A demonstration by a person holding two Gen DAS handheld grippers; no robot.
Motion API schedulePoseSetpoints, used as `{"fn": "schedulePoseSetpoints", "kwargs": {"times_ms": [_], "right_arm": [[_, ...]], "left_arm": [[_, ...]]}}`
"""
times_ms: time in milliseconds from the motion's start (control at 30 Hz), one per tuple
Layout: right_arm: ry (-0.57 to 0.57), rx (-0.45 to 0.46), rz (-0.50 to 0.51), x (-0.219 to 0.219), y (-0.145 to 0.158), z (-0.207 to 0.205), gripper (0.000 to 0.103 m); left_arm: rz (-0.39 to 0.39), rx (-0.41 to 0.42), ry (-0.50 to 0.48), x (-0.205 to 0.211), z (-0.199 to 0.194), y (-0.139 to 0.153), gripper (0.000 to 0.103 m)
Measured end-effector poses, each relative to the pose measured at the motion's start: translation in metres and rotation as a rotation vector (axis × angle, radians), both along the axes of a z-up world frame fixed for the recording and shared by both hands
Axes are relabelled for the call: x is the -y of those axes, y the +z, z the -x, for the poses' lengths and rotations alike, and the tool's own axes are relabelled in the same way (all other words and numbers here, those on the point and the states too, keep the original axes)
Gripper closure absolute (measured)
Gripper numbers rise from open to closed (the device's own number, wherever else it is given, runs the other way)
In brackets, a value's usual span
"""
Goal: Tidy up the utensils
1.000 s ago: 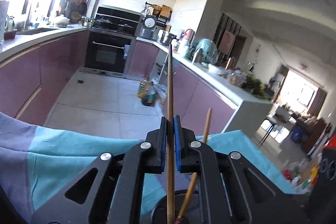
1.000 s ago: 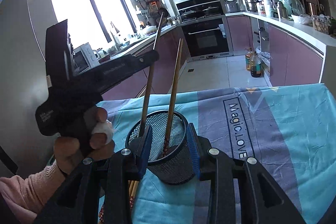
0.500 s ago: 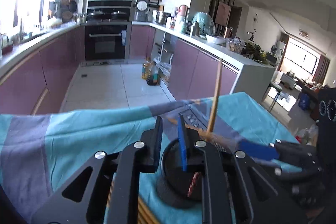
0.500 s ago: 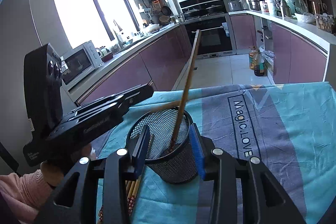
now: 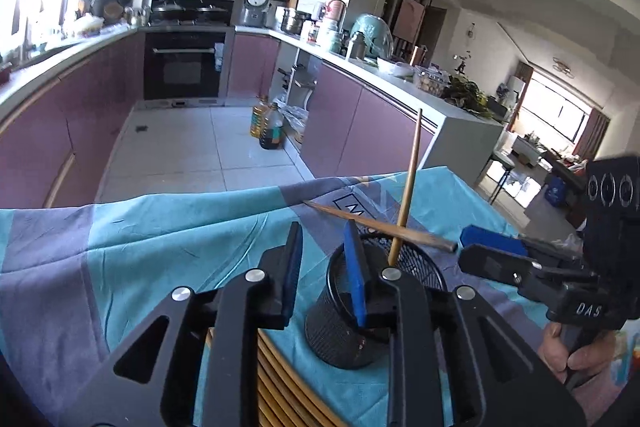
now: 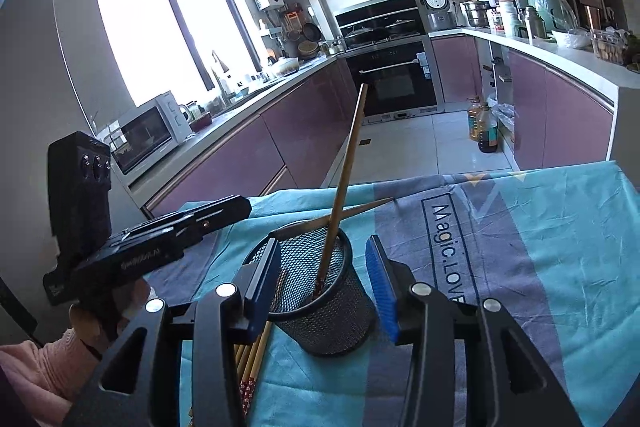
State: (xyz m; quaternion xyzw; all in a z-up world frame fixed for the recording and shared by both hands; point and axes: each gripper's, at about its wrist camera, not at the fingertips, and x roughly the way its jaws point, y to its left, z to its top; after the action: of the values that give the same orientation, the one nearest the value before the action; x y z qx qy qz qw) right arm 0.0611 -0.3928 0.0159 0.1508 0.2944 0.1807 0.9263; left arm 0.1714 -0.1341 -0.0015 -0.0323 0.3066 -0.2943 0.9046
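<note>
A black mesh cup (image 6: 320,291) stands on the blue cloth; it also shows in the left wrist view (image 5: 360,311). One wooden chopstick (image 6: 344,171) stands tilted inside it, and a second chopstick (image 6: 360,207) lies across its rim. More chopsticks (image 6: 250,367) lie flat on the cloth left of the cup; they also show in the left wrist view (image 5: 280,383). My right gripper (image 6: 324,281) is open, with a pad on each side of the cup. My left gripper (image 5: 322,273) is open and empty, just left of the cup.
The cloth-covered table (image 6: 540,267) spreads to the right, printed with "Magic.LOVE". Its far edge drops to the kitchen floor. Purple cabinets and an oven (image 6: 392,83) stand beyond. Oil bottles (image 6: 484,127) sit on the floor.
My left gripper has opened and let go of its chopstick, which now lies across the cup's rim. The left gripper has lowered and drawn back to the left.
</note>
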Motion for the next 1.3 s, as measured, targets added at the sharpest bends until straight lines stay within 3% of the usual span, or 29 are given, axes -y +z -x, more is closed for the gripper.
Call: {"fn": "schedulePoseSetpoints", "kwargs": {"times_ms": [433,700,900,1033,1300], "right_arm": [[-0.038,-0.079,-0.080,0.030,-0.026,-0.024,0.061],[-0.041,-0.119,-0.092,0.033,-0.040,-0.041,0.061],[-0.065,-0.162,-0.109,0.043,-0.053,-0.047,0.061],[-0.063,-0.173,-0.117,0.044,-0.059,-0.054,0.061],[-0.025,-0.147,-0.074,0.029,-0.053,-0.064,0.061]], "left_arm": [[0.014,-0.230,-0.144,0.013,-0.089,-0.013,0.076],[0.001,-0.424,-0.252,0.046,-0.133,-0.054,0.069],[0.083,-0.600,-0.260,0.056,-0.163,-0.095,0.064],[0.148,-0.671,-0.263,0.057,-0.174,-0.112,0.063],[0.196,-0.726,-0.282,0.075,-0.183,-0.122,0.059]]}}
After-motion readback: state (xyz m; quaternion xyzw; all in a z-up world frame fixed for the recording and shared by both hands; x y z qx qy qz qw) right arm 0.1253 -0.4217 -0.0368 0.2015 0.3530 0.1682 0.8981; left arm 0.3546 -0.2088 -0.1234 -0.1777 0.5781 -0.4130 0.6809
